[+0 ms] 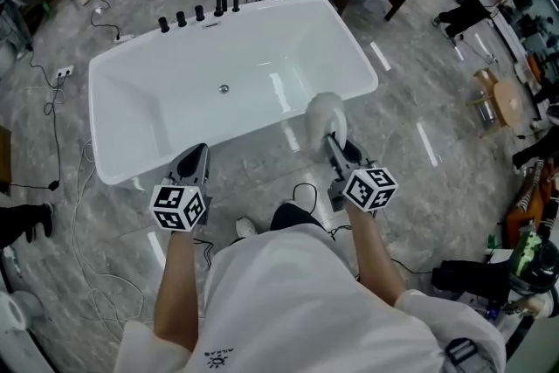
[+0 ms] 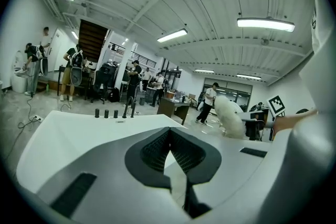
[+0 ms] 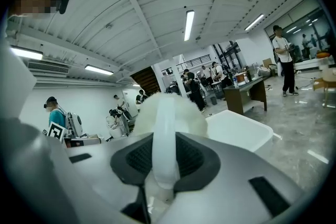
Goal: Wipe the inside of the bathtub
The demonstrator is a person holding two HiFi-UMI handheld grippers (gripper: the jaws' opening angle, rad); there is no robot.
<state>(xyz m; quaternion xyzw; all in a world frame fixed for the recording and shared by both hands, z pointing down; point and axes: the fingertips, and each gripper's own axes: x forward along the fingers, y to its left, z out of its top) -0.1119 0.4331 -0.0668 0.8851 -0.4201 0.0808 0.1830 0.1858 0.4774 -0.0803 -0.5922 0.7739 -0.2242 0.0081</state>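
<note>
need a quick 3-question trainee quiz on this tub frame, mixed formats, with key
1. True or false: the left gripper holds a sponge.
2. The right gripper is shut on: A) a hose, B) the fluffy white brush, by its handle, C) nothing.
3. Fill in: seen from the person, the black taps stand on the ___ rim of the bathtub.
Key: 1 false, its jaws are together and empty; 2 B; 3 far.

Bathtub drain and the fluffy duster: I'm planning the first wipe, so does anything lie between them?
Nothing: in the head view only bare white bathtub surface runs from the drain to the duster held by the right gripper.
</note>
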